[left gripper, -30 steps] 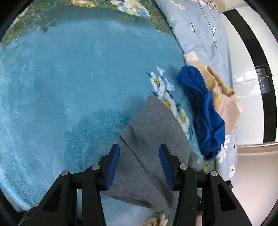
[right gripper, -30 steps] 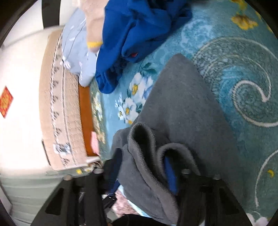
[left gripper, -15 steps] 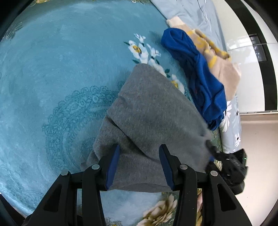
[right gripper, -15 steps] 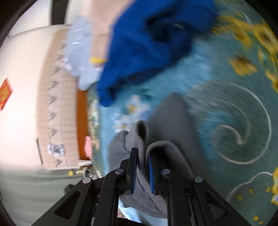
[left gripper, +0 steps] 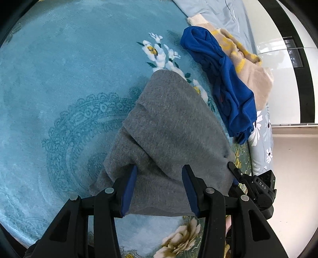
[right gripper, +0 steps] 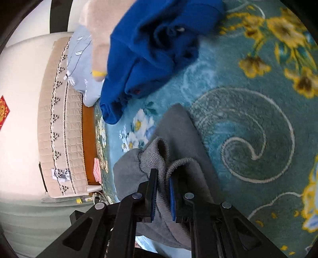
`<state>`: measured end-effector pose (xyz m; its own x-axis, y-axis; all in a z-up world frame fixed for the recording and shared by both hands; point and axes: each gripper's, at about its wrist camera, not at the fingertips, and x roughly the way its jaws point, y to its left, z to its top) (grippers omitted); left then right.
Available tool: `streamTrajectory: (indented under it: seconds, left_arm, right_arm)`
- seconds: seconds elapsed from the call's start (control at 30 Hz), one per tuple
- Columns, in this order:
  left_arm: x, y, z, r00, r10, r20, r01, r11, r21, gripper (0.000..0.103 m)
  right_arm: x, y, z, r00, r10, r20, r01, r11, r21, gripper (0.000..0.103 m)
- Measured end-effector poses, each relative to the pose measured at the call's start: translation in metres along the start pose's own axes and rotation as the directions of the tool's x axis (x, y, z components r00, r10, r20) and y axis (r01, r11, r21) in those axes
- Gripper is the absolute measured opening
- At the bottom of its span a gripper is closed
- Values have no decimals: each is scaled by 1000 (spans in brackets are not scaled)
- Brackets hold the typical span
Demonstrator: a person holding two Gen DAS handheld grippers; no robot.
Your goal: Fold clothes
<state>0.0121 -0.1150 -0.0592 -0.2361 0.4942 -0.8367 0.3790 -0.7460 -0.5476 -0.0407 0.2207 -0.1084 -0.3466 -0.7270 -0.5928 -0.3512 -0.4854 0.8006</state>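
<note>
A grey knit garment lies folded on the teal floral blanket, its far end toward the white flowers. My left gripper hovers open over its near edge, with cloth showing between the blue pads but not pinched. In the right wrist view my right gripper is shut on the grey garment's ribbed hem, which bunches up in two humps above the pads. That right gripper also shows in the left wrist view, at the garment's right corner.
A crumpled blue garment and a beige and yellow one lie to the right of the grey one, near the bed's edge. A pale blue quilt runs along the far right. Beyond the edge are a quilted beige headboard and white floor.
The right gripper has closed on the grey hem and drawn that corner taut. The left gripper has drifted over the garment, still open. The grey cloth now lies flatter and wider.
</note>
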Motion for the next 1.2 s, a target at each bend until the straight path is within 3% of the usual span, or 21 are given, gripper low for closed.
streamTrajectory:
  seconds: [0.2,0.43,0.6,0.7,0.87,0.9,1.0,1.2]
  left_arm:
    - [2,-2,0,999,31,-9,-30,999,13,48]
    - [4,-9,-5,995,98,-18,-97,994,50,48]
    - [4,-13,-8,991,134,-13,-133,989,66,48]
    - [5,-13,-10,986,163,-23,-161,984,70,48]
    - [10,-14,-14,976,214,-48,-210,975,75,48]
    - [10,-14,-15,974,219,-52,-215,974,74,48]
    - [13,-14,-16,968,240,-67,-235,969,80,48]
    - [19,-16,-18,959,271,-86,-262,960,101,48]
  right_arm:
    - [-14,14,-1,999,-48,17,49,997,-62,17]
    - [-56,11,-12,988,-116,102,127,986,-109,23]
    - [-50,10,-31,986,-146,76,157,973,-167,23]
    - [-45,10,-42,985,-163,60,172,964,-202,34]
    - [-38,10,-61,980,-194,35,196,946,-259,35]
    - [-37,9,-65,979,-200,30,200,942,-271,35]
    - [-41,9,-68,982,-189,28,189,943,-275,11]
    - [-42,-10,-64,969,-245,31,245,941,-234,8]
